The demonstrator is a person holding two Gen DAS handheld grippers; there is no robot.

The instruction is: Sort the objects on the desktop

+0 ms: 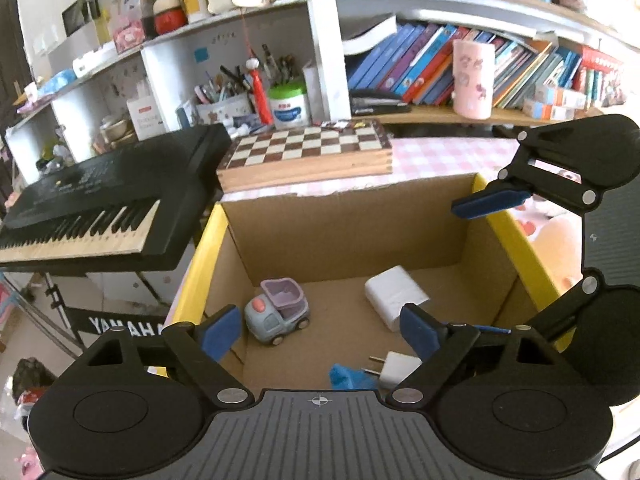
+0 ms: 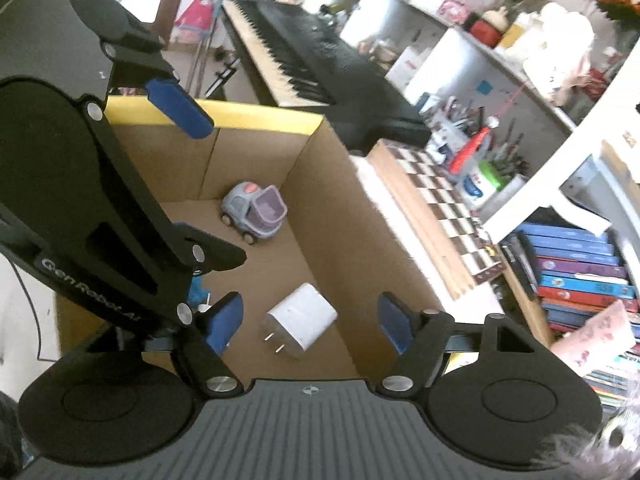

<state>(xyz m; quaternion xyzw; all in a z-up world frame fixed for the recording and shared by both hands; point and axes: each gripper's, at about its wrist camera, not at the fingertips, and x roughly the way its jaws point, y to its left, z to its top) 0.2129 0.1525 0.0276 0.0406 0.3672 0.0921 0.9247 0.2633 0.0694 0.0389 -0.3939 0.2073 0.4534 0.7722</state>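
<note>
Left wrist view: pastel toy truck (image 1: 278, 311) upright in cardboard box (image 1: 344, 232).

White shelves (image 1: 320, 40) crammed with books (image 1: 420, 64) stand behind a black keyboard (image 1: 104, 204) in daylight.

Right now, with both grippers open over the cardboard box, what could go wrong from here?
1. The left gripper and right gripper hang close together over the cardboard box; their fingers could collide on the way out.
2. The large white charger lies with its prongs exposed; another item dropped in could bend them.
3. The toy truck stands on its wheels, so a bumped box may send it rolling into the small white plug.
</note>
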